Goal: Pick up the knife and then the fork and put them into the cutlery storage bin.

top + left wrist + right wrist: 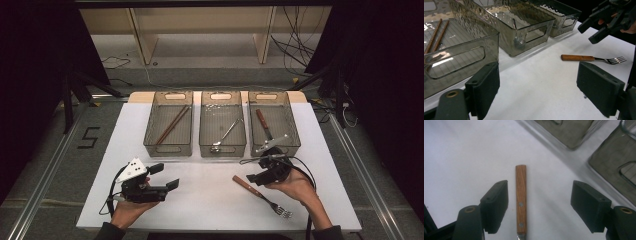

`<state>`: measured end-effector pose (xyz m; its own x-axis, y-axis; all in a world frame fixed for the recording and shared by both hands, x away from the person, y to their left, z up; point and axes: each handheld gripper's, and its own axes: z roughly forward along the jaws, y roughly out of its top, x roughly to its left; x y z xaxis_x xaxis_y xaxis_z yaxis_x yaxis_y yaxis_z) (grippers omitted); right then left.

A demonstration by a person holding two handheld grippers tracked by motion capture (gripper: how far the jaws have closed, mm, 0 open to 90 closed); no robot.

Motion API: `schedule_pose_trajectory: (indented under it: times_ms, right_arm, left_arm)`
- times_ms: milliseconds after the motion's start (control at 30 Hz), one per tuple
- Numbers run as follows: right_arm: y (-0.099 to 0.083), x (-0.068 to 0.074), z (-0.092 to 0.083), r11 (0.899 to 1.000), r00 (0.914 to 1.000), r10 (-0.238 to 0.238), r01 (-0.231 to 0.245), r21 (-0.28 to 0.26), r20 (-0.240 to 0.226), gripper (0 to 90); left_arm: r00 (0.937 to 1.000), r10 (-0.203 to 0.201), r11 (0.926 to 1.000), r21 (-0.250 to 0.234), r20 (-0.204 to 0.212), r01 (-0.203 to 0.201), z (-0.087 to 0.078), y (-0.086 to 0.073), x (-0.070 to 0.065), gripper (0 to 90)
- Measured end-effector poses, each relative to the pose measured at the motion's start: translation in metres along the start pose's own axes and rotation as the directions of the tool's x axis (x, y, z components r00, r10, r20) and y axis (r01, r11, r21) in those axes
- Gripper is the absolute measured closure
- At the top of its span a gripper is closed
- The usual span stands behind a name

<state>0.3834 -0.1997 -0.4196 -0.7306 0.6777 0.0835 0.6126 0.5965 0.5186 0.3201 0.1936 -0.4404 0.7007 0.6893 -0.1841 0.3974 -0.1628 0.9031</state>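
In the right gripper view we see the fork [521, 200] by its wooden handle, which lies flat on the white table [461, 150] between the two black jaws of the right gripper [539, 206]. The jaws stand wide apart and do not touch the handle; it lies nearer to the left jaw in that view than to the other one. In the high view the right gripper [250, 176] hangs over the handle end of the fork [261, 196], and the tines point toward the near right corner of the table. The person's right hand [295, 187] holds the gripper from the right side, with the forearm coming in from the bottom edge.

Around the fork the white surface is bare on every side, with free room toward the left gripper [167, 180] and toward the near edge. The left gripper rests low near the left front part of the table, well apart from the fork, and its jaws are spread too, with nothing between them, as the left gripper view shows. The left hand [129, 207] carries it from below.

Farther off stand three smoky transparent bins in a row. The left bin [168, 148] holds wooden chopsticks [172, 124], the middle bin [222, 149] holds a metal spoon [226, 134], and the right bin [295, 131] holds a piece of cutlery with a wooden handle [263, 122]. The right bin's near wall is just beyond the right gripper.
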Motion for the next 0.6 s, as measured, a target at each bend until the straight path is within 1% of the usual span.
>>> schedule_pose_trajectory:
  times_ms: [33, 100, 133, 167, 233, 333, 367, 433, 600]
  right_arm:
    - [-0.002, 0.003, 0.002, 1.0, 1.0, -0.006, 0.006, 0.017, -0.002, 31.0]
    - [-0.003, 0.004, 0.004, 1.0, 1.0, -0.009, 0.009, 0.022, -0.003, 31.0]
    - [-0.004, 0.005, 0.005, 0.999, 0.9999, -0.014, 0.014, 0.038, -0.009, 31.0]
    - [-0.007, 0.008, 0.007, 0.998, 0.9997, -0.024, 0.024, 0.056, -0.004, 31.1]
    - [-0.008, 0.008, 0.008, 0.998, 0.9997, -0.024, 0.024, 0.061, -0.002, 31.3]
    - [-0.011, 0.011, 0.01, 0.996, 0.9997, -0.023, 0.023, 0.085, 0.001, 32.4]
    - [-0.012, 0.011, 0.011, 0.995, 0.9996, -0.03, 0.029, 0.092, 0.0, 33.0]
    - [-0.013, 0.013, 0.013, 0.993, 0.9996, -0.026, 0.025, 0.114, 0.008, 34.2]
    - [-0.016, 0.014, 0.017, 0.988, 0.9995, -0.029, 0.027, 0.152, 0.01, 38.0]
  left_arm:
    - [1.0, 0.0, 1.0, 0.0, 0.0, 0.0, 0.0, 0.0, 0.0, 18.4]
    - [1.0, -0.004, 1.0, -0.004, 0.0, 0.004, 0.0, 0.0, 0.0, 18.4]
    - [1.0, -0.005, 1.0, -0.005, 0.0, 0.005, -0.001, 0.0, 0.0, 18.4]
    - [1.0, -0.006, 1.0, -0.005, 0.0, 0.006, -0.001, 0.0, 0.0, 18.4]
    - [1.0, -0.005, 1.0, -0.005, 0.001, 0.005, -0.001, 0.0, 0.0, 18.4]
    - [1.0, -0.003, 0.9999, -0.01, 0.002, 0.003, -0.001, 0.0, 0.0, 18.4]
    - [1.0, -0.003, 0.9999, -0.011, 0.002, 0.003, -0.001, 0.0, 0.0, 18.4]
    - [1.0, -0.004, 0.9999, -0.012, 0.003, 0.004, -0.001, 0.0, 0.0, 18.4]
    - [1.0, -0.004, 0.9999, -0.015, 0.005, 0.004, -0.001, 0.0, 0.0, 18.3]
